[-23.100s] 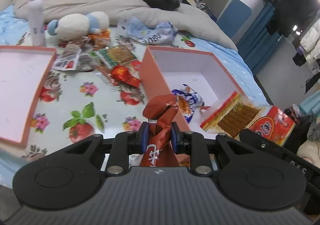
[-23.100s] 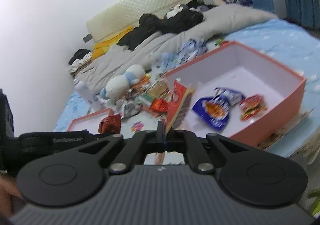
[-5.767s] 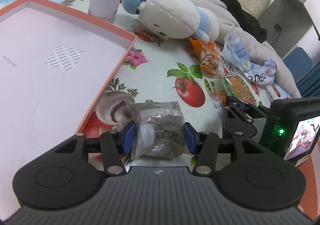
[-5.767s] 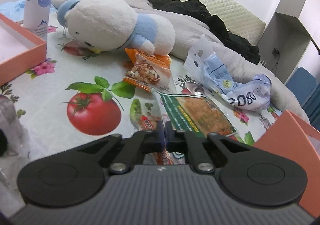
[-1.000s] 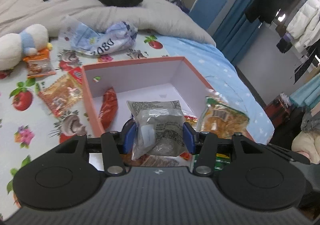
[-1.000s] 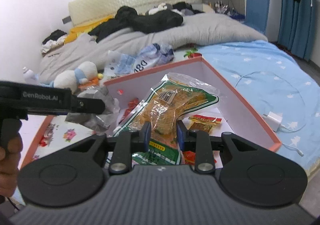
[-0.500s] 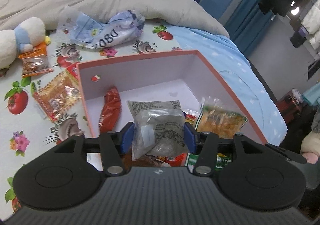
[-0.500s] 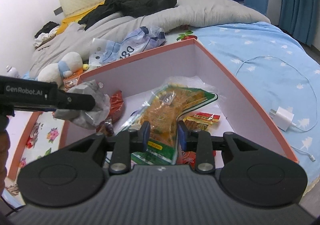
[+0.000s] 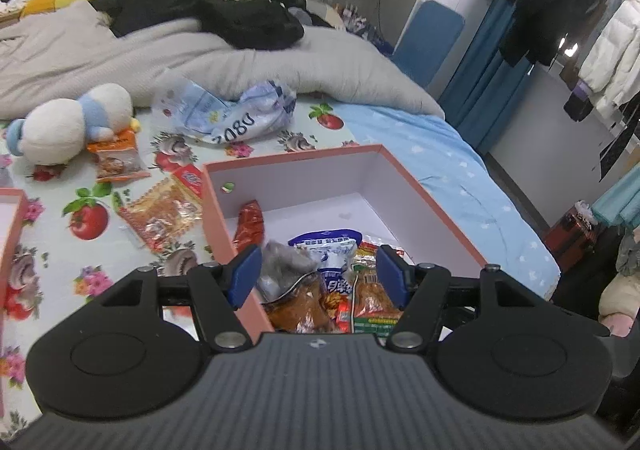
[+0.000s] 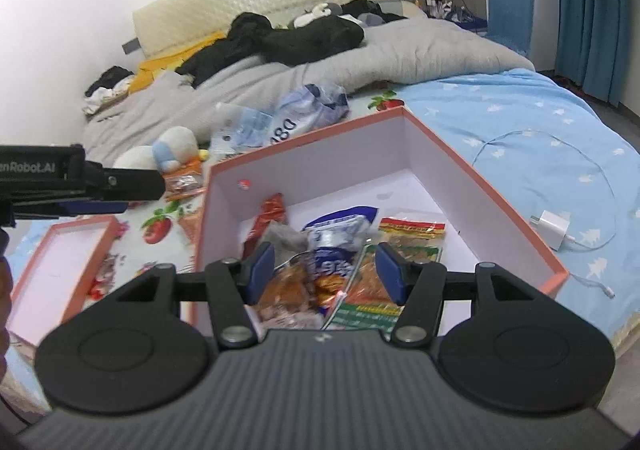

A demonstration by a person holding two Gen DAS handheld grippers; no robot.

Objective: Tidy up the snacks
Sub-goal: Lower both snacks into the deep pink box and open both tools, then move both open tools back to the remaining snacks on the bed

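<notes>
Jaws of left gripper [image 9: 318, 270] and right gripper [image 10: 326, 270] are opening, pads gripping nothing; both packets, clamped a second ago, now lie below them in the box [image 9: 432, 206]. Left gripper casing reads "enRobot.AI".

matt card box [image 9: 420, 186], salmon outside, white within. glossy crinkled plastic packets [image 9: 332, 262] inside. shiny printed oilcloth [image 9: 60, 250] under it. fuzzy plush toy [image 9: 68, 122]. soft grey cloth quilt [image 9: 160, 62]. matt black ribbed plastic on gripper [image 9: 318, 274], smooth blue pads [image 9: 245, 274].

Left gripper [image 9: 318, 270] and right gripper [image 10: 326, 270] opening, empty
</notes>
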